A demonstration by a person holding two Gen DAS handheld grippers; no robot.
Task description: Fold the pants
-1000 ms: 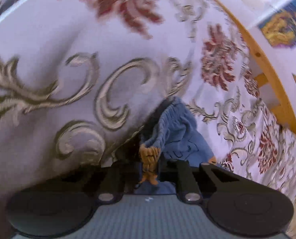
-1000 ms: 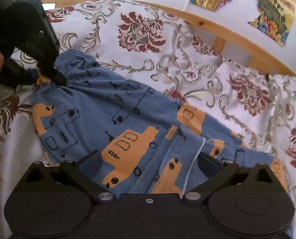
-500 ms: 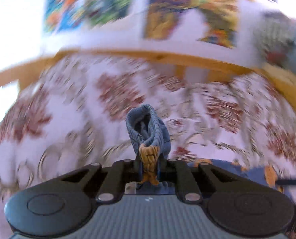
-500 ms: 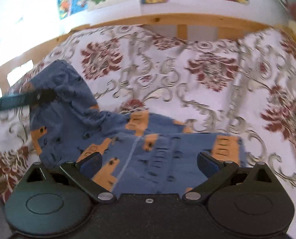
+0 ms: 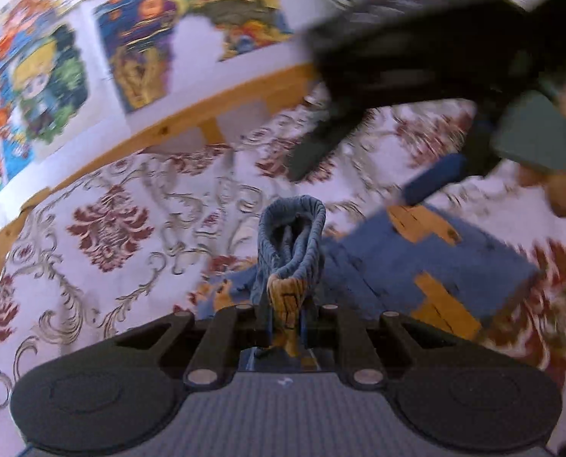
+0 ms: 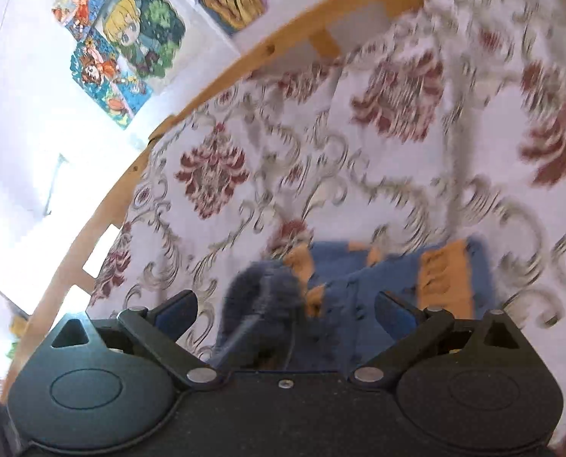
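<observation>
— Left gripper (image 5: 284, 304)?
— Clamped on the pants (image 5: 416, 266) waistband, bunched between closed fingers.
— Right gripper (image 6: 284, 308)?
— Spread wide, gripping nothing, above the pants.
— Pants?
— Partly folded mid-bedspread (image 5: 130, 236).

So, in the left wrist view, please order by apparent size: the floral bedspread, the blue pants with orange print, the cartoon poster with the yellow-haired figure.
1. Floral bedspread, largest.
2. Blue pants with orange print.
3. Cartoon poster with the yellow-haired figure, though it is farther away, so its true size is unsure.
</observation>
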